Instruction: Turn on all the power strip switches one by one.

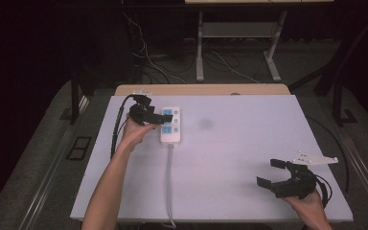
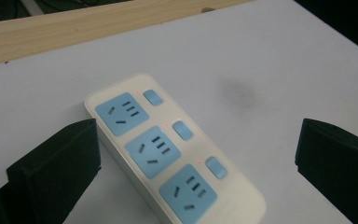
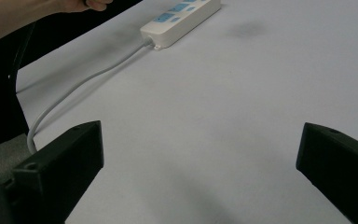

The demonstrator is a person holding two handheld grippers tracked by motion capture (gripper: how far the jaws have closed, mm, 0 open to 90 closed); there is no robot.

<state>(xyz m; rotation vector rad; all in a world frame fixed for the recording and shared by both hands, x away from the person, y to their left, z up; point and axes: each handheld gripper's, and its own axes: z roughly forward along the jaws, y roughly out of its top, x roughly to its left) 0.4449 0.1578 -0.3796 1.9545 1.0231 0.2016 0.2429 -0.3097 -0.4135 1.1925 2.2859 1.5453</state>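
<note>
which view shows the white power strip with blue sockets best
The left gripper view: the white power strip with blue sockets is close, its three sockets and switches plain. The high view shows it small; the right gripper view shows its far cable end.

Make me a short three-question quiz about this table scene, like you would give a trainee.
1. How many blue sockets does the power strip have?
2. True or false: the left gripper is clamped on the power strip.
3. Which gripper is nearer the strip: A) left, B) right gripper?

Key:
1. Three, each with a small blue switch beside it.
2. False: its jaws stand wide open, with nothing pinched between them.
3. A. The left one is right beside the strip at the far left of the table; the right one sits open near the table's near right corner.
</note>
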